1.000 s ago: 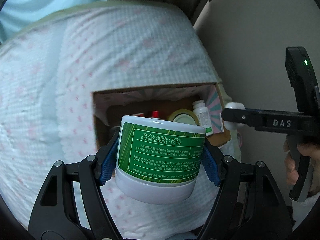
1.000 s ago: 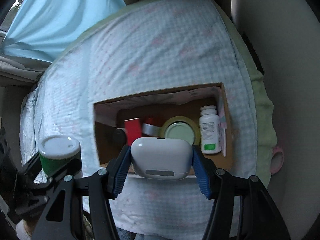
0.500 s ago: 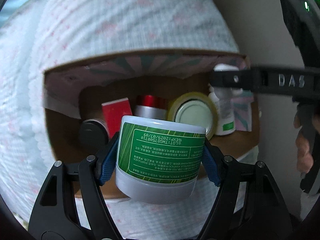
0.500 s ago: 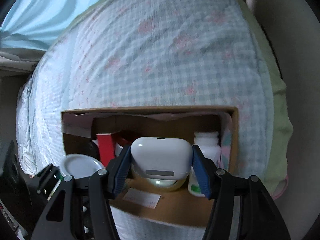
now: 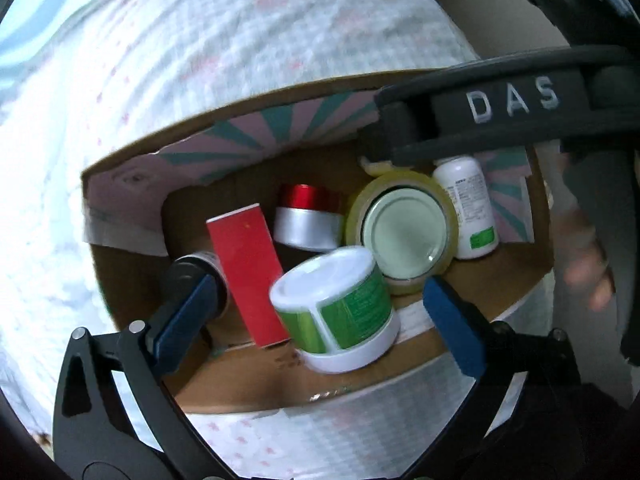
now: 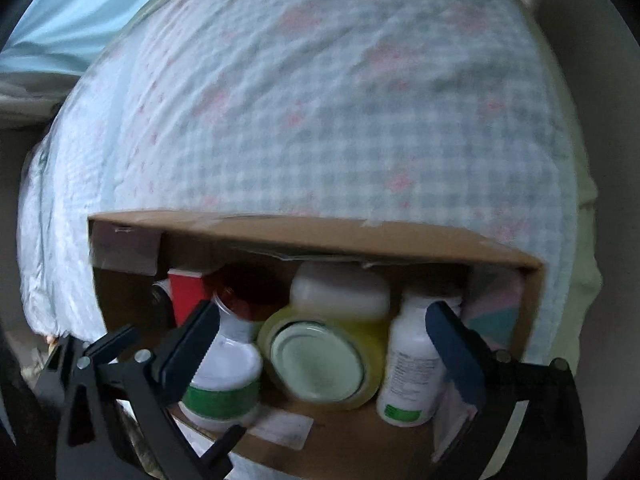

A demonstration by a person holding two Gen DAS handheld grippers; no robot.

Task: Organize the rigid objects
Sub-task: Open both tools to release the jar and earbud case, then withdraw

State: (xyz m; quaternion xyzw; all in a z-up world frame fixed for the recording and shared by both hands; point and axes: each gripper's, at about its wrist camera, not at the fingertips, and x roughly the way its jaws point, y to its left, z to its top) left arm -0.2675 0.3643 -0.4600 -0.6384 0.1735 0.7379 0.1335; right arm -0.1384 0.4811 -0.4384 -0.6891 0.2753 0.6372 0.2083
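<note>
Left gripper [image 5: 316,300] and right gripper [image 6: 320,340] jaws opening above box [image 5: 132,252]; green jar [image 5: 340,312] loose, tilted, between left pads.

Green-labelled white jar [image 5: 340,312]: tilted inside the cardboard box [image 5: 120,280], leaning against the red carton [image 5: 248,276], just beside the tape roll [image 5: 404,232].

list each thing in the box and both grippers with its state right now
box: open top, on the bed
green jar: lid on, tilted, free between the opening jaws
left gripper: jaws opening, touching nothing
right gripper: jaws opening, nothing gripped
tape roll: flat, ringed around a pale lid
white bottle: capped, lying down
red box: closed, leaning
red-lid jar: lid on
white case: closed, resting behind the tape roll
</note>
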